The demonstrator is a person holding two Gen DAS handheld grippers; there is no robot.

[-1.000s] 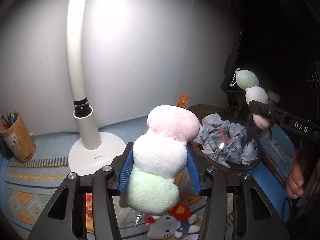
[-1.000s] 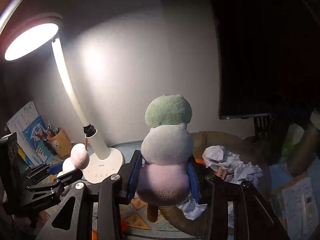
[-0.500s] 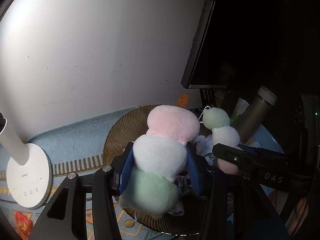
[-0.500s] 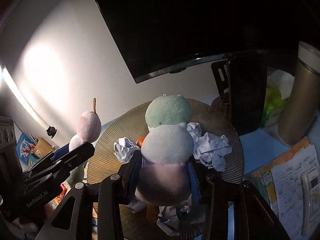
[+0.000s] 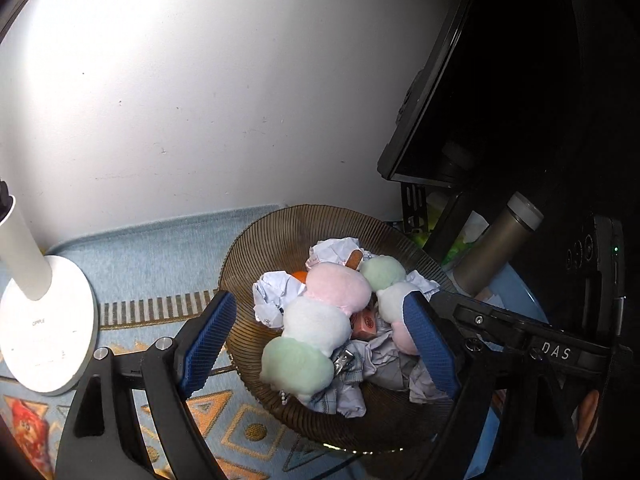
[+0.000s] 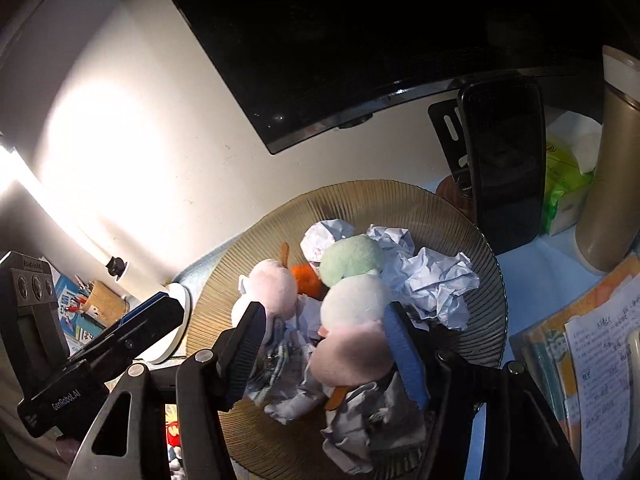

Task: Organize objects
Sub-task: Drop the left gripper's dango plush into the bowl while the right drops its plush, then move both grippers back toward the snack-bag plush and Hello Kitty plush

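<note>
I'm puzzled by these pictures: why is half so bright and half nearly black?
Left wrist view: lamplight floods the wall, while the monitor side sinks into black. Right wrist view: a glare patch on the wall, dark monitor; fisheye bends its edge.

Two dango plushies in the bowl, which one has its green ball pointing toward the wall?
The plush between the right gripper's opening jaws: green ball far, pink ball near. The other plush, under the left gripper, lies reversed.

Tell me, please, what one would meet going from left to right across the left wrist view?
White round lamp base → ribbed brown glass bowl → three-ball plush skewer with its green end nearest the camera → second three-ball plush skewer → metallic thermos flask.
</note>
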